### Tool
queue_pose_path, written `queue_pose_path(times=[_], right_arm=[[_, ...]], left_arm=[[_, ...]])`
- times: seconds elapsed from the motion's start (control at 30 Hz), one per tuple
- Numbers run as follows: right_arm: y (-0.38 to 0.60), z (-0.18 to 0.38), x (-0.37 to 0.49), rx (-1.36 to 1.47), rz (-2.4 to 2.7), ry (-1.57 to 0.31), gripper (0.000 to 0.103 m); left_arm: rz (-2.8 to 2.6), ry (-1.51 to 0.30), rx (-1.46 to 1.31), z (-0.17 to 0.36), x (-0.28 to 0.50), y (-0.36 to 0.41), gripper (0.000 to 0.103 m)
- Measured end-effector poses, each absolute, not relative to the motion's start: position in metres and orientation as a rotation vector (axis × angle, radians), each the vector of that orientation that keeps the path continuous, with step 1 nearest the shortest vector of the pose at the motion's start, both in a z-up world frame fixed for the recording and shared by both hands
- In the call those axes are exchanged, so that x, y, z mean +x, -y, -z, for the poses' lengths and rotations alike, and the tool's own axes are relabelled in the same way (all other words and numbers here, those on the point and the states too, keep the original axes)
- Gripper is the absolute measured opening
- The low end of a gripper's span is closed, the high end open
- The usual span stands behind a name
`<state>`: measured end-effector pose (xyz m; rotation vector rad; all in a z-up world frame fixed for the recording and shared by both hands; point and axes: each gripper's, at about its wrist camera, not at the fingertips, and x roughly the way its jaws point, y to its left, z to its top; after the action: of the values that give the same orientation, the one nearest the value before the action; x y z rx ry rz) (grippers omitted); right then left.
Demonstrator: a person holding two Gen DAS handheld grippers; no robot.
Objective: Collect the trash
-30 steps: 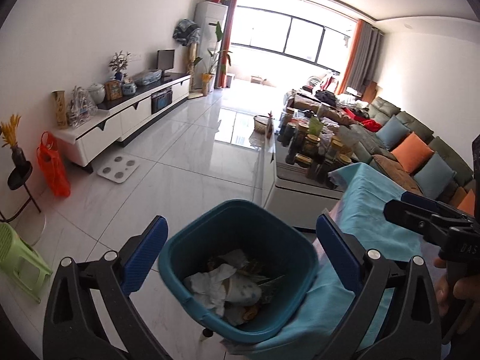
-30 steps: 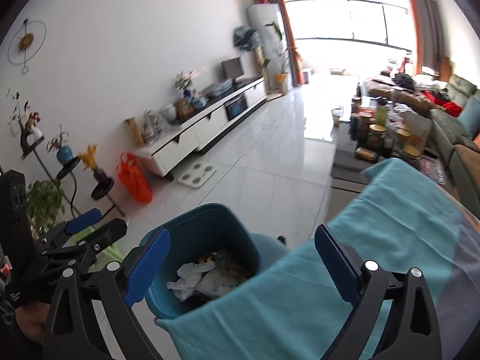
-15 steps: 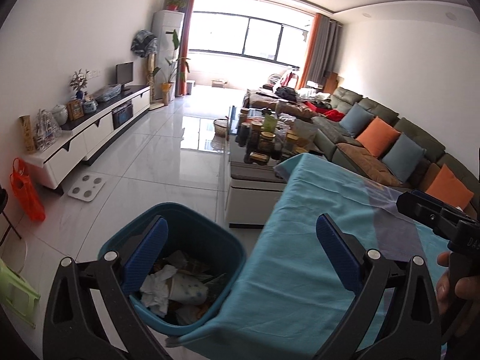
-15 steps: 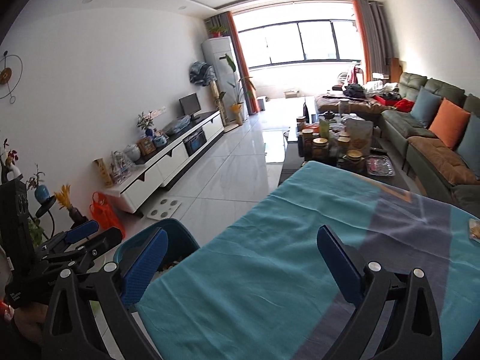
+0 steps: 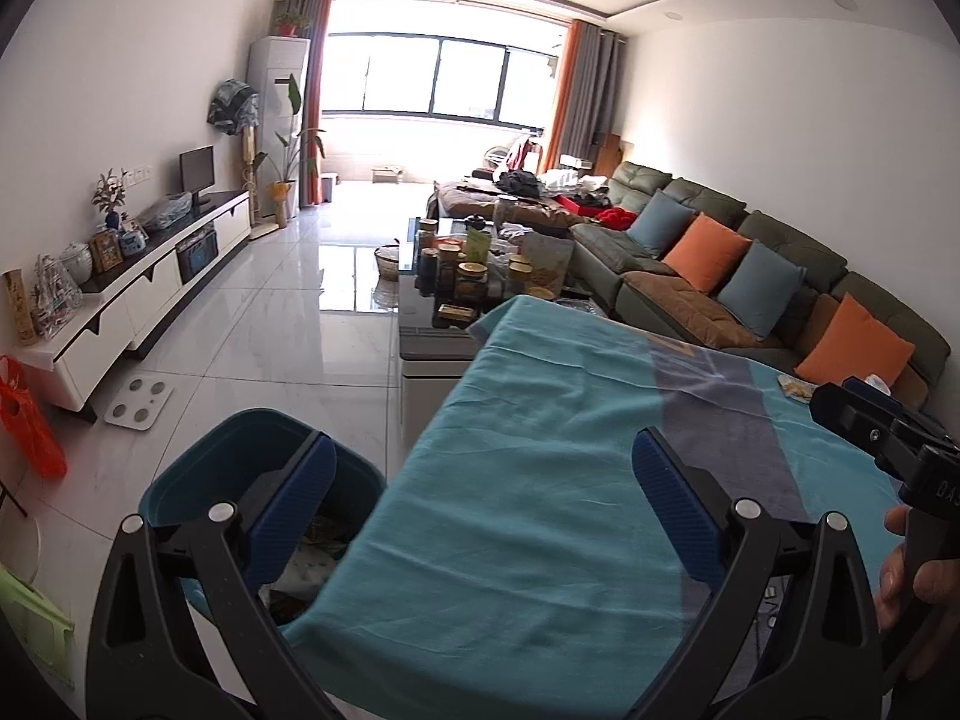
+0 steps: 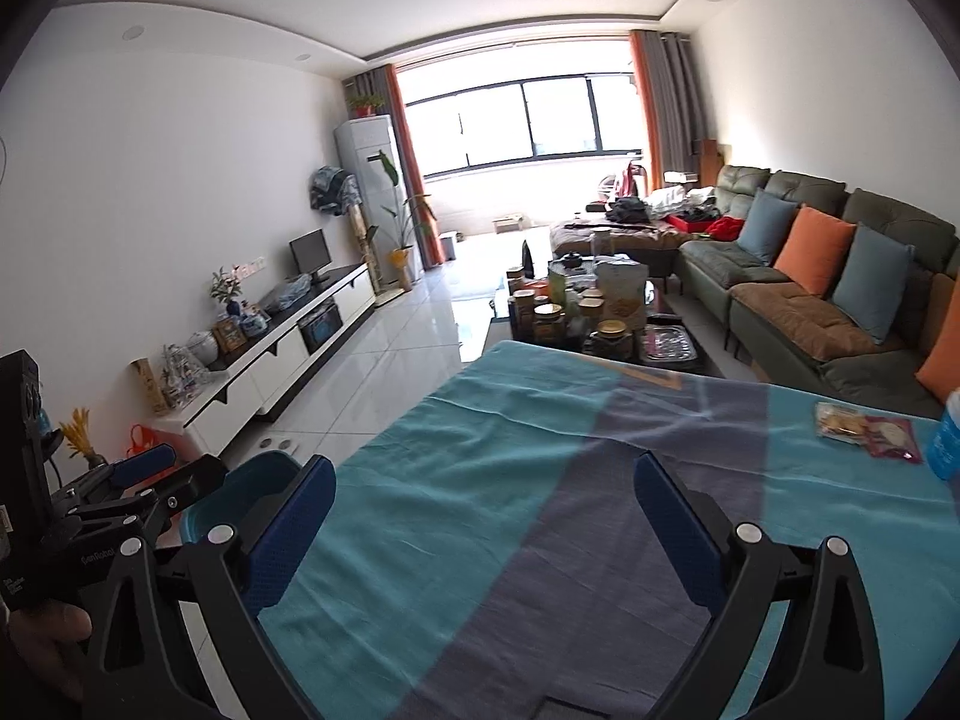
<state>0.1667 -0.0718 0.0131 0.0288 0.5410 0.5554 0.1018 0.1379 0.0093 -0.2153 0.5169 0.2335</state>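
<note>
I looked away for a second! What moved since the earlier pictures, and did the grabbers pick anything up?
Both grabbers swung away from the blue bin toward the table's teal cloth. The left gripper and right gripper stayed open and empty; nothing was grabbed or dropped. The snack wrappers came into view. The bin still holds its trash.

Right gripper [image 6: 483,510] is hovering, jaws spread and empty, over the teal-and-grey tablecloth [image 6: 540,480]. Snack wrappers [image 6: 864,426] are lying at the far right; the blue bin [image 6: 252,480] is standing beside the table's left edge.
</note>
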Motion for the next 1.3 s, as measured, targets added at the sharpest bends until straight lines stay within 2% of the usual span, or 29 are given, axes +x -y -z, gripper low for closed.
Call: queue_pose_path(times=[0.53, 0.87, 1.3], right_arm=[[0.164, -0.007, 0.127, 0.069, -0.293, -0.46, 0.096], [0.183, -0.004, 0.095, 0.034, -0.16, -0.382, 0.096], [0.186, 0.003, 0.059, 0.023, -0.033, -0.322, 0.096]], left_arm=[[-0.02, -0.476, -0.141, -0.009, 0.13, -0.048, 0.097], [0.079, -0.45, -0.116, -0.004, 0.125, -0.011, 0.097], [0.081, -0.378, -0.1, -0.002, 0.107, -0.006, 0.097]])
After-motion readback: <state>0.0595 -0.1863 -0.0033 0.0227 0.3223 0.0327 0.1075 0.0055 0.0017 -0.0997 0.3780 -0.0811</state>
